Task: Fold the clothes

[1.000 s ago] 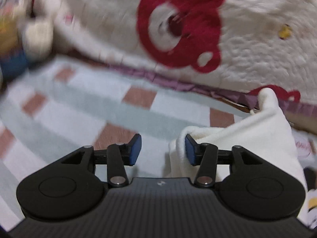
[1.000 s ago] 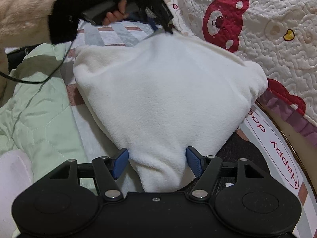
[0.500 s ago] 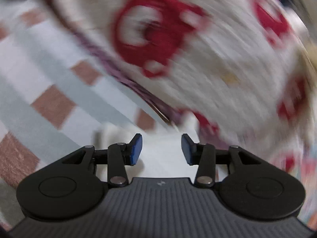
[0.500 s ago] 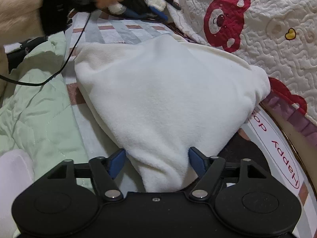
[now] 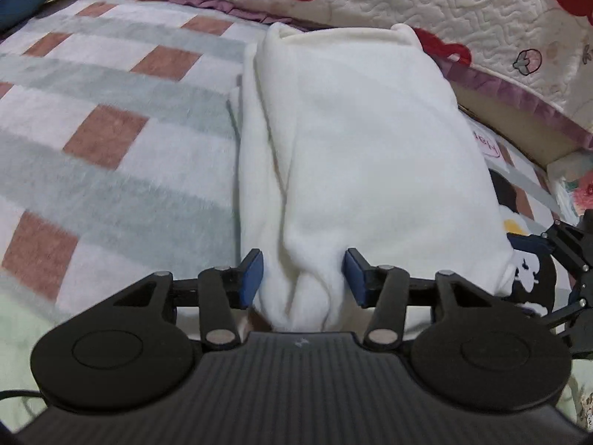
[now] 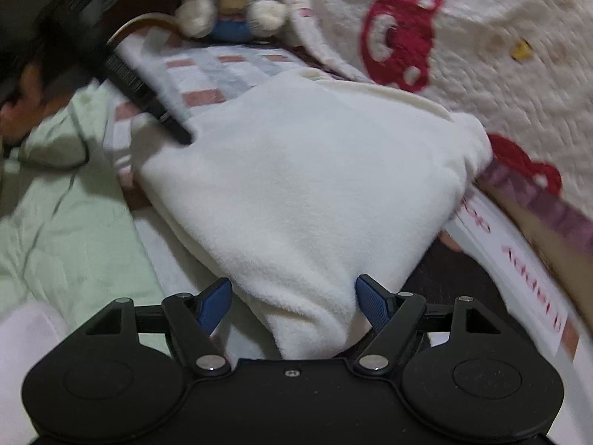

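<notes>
Both grippers, left (image 5: 303, 278) and right (image 6: 292, 302), stand spread around corners of the white fleece (image 5: 370, 155) lying on the bed (image 5: 111, 118). Closing on one layer could drag the folds apart.

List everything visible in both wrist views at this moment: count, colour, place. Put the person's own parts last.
Fleece garment: one, cream-white, folded on the bed, its near edge between both grippers' fingers.
Checked blanket: one, white, grey-green and brown, under the garment.
Quilt: one, off-white with red bears, behind the garment.
Green cover: one, pale green, left of the garment.
Plush toy: one, white and blue, at the far end of the bed.
Left gripper: black with blue pads, open.
Right gripper: black with blue pads, open.
Hand: one, blurred, far left.
</notes>
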Demonstrator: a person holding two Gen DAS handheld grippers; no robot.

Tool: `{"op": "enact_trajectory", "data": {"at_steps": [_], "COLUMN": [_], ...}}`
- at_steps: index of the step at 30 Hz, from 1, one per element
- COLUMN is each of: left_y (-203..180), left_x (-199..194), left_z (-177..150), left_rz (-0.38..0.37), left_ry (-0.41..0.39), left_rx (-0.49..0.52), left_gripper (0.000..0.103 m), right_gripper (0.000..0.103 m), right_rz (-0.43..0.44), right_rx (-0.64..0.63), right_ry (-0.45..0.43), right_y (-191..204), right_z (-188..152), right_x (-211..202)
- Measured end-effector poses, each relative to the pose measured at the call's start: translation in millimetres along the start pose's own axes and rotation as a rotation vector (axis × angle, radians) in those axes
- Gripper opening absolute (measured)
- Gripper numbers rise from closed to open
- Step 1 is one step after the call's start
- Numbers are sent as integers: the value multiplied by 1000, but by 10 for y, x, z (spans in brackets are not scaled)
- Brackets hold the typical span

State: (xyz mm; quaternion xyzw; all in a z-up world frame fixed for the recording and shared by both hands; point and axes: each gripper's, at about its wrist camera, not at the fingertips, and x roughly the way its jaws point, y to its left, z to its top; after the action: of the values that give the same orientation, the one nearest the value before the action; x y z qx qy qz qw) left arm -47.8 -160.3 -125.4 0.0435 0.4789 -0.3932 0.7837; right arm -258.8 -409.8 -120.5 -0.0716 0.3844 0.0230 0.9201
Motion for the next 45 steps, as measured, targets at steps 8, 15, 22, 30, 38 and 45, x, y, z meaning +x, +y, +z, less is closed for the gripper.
{"op": "enact_trajectory", "data": {"at_steps": [8, 15, 22, 30, 38, 45], "left_y": [110, 209, 256, 374, 401, 440], "left_x": [-46, 152, 164, 120, 49, 163], "left_z": [-66, 29, -122, -300, -381, -397], "left_rz": [43, 32, -42, -215, -136, -229], "left_ry": [27, 101, 35, 54, 47, -35], "left_rx": [-71, -200, -303, -463, -564, -630], "left_gripper": [64, 68, 69, 67, 71, 85], "right_gripper": [58, 8, 60, 69, 69, 70], "right_rz": [27, -168, -65, 78, 58, 291], "right_rx": [-9, 213, 563, 771, 789, 932], "right_ry": [97, -33, -50, -25, 48, 57], "right_y": [-66, -672, -1225, -1367, -1641, -2067], "right_z": [-330, -306, -506, -471, -88, 69], "right_x": [-29, -396, -651, -282, 389, 623]}}
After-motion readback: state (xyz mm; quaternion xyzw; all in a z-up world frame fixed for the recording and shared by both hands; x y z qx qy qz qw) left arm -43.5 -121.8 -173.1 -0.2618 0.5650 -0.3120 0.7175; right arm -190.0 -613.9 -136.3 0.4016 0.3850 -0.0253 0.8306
